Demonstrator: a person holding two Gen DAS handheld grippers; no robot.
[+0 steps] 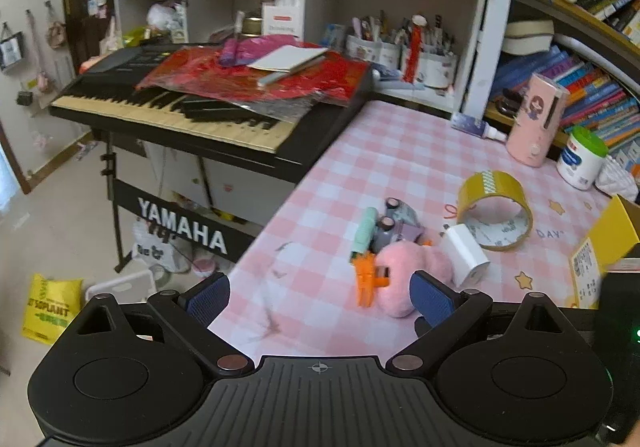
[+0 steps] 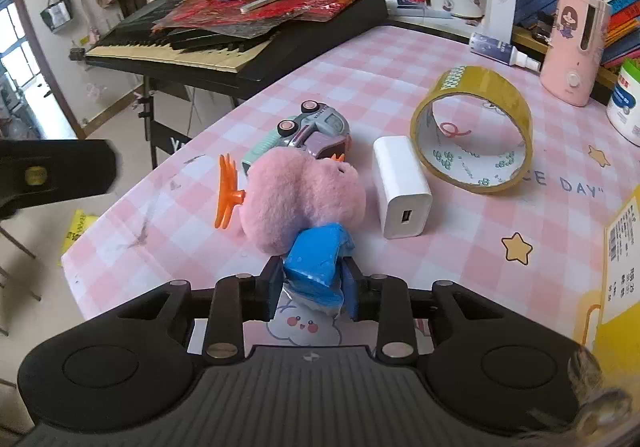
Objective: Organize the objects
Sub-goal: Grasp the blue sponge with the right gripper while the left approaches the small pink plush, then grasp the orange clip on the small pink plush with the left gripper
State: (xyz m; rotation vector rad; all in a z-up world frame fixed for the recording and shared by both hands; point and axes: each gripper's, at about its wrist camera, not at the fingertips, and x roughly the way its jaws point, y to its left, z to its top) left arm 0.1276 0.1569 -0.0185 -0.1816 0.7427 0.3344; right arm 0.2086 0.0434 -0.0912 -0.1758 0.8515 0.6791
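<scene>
Here, a crumpled blue foil-wrapped packet (image 2: 318,267) sits clenched between the pads of the right tool (image 2: 314,289), low over the pink checked tabletop (image 2: 460,271), touching the near side of a fluffy pink plush ball (image 2: 300,199). Beside that ball lie an orange plastic hair claw (image 2: 227,191), a white charger block (image 2: 400,187) and, beyond it, a yellow tape roll (image 2: 474,127). The left tool (image 1: 320,299) hangs released, nothing between its pads.

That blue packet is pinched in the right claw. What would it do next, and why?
Probably lift the blue packet clear and carry it toward the yellow box: the right gripper already clamps it, and the pink plush lies right against it.
</scene>
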